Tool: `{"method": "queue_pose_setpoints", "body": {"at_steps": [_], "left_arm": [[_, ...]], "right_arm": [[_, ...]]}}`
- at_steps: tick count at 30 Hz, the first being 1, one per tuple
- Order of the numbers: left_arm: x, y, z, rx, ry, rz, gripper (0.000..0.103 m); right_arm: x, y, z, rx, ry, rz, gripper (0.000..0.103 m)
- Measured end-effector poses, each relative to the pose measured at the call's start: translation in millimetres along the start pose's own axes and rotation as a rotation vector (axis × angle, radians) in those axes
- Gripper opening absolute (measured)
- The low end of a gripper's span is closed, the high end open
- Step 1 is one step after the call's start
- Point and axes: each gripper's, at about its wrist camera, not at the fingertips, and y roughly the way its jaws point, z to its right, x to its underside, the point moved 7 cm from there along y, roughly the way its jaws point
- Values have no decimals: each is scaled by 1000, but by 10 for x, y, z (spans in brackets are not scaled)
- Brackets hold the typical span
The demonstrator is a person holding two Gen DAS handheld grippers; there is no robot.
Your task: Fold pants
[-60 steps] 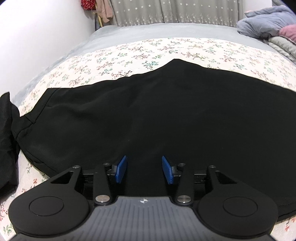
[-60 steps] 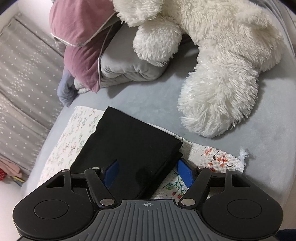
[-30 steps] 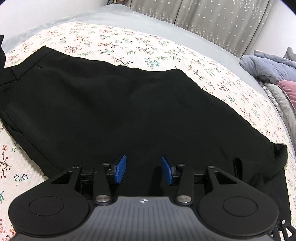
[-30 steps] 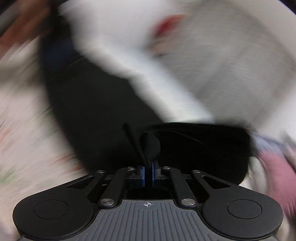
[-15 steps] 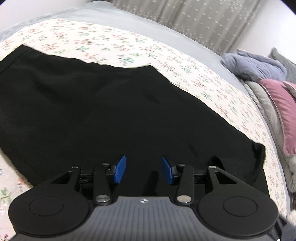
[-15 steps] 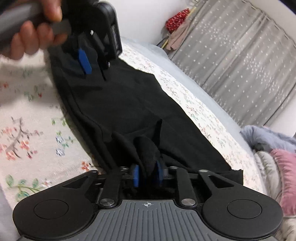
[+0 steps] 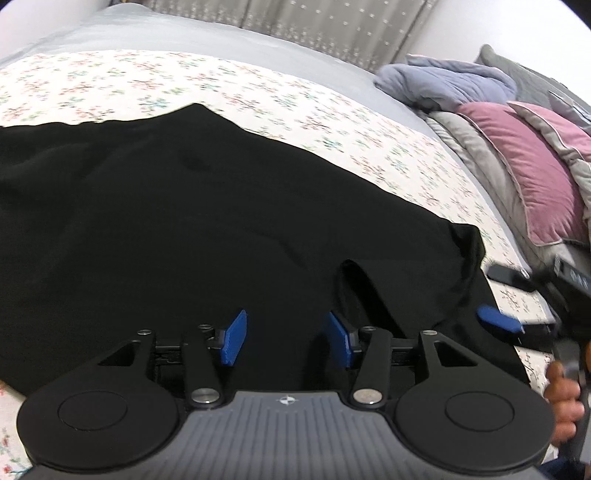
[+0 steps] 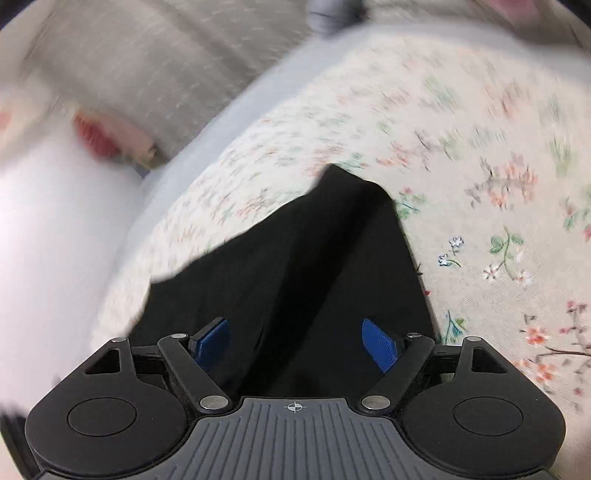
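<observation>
Black pants (image 7: 192, 229) lie spread across a floral sheet (image 7: 110, 85) on a bed. A small fold of cloth (image 7: 354, 273) stands up near their right end. My left gripper (image 7: 286, 341) is open just above the pants' near edge. My right gripper (image 8: 297, 341) is open over a narrow, pointed end of the pants (image 8: 314, 258); it holds nothing. The right gripper also shows at the right edge of the left wrist view (image 7: 517, 314), held by a hand, beside the pants' right end. The right wrist view is blurred.
A pink pillow (image 7: 532, 173), grey quilts and a blue-grey blanket (image 7: 447, 85) are piled at the bed's right. Grey dotted curtains (image 7: 295, 14) hang behind the bed. A white wall (image 8: 55, 240) lies to the left in the right wrist view.
My right gripper was shut on a bunch of black cloth half a second ago; it has let go, opened and swung over the pants' end. My left gripper stayed open and panned right.
</observation>
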Motion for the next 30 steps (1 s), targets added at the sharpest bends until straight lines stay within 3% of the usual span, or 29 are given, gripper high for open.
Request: {"method": "queue_pose_setpoints", "body": {"at_steps": [3,6,8,9,11,13,15,18,19,21,24,28,30], "left_arm": [[-10,45,50,25,28,0,67],[-19,82,88,64,55,-2,67],[-23,88,101,109,57,-11,67],[-20,93,114,136,51,-19,67],[-14,94,130,202,27,-40,67],[2,127,148,239,6,-62,68],[10,158,176,254,6,-74,68],[4,163,186,267,16,-74,70],[12,162,173,268,18,-76,70],[21,157,159,275,13,-78,70],[13,157,185,274,15,-79,70],[14,151,229,260,40,-69,70],[23,149,266,252,57,-63,70]], "right_arm": [[-63,167,-186,-26,-59,-37,81],[11,382,-428,3,-176,-113,80],[110,487,-513,5,-185,-147,80],[130,526,-551,7,-185,-151,75],[136,550,-611,11,-185,-152,56],[110,552,-592,-4,-131,-148,30],[30,592,-509,-30,-55,-142,29],[-134,663,-516,-113,62,-104,36],[-200,712,-540,-132,84,-83,54],[-281,826,-623,-175,100,-54,74],[-289,934,-801,-185,75,-76,96],[-195,1027,-1044,-167,-81,-150,98],[-167,1072,-1099,-153,-91,-215,98]]}}
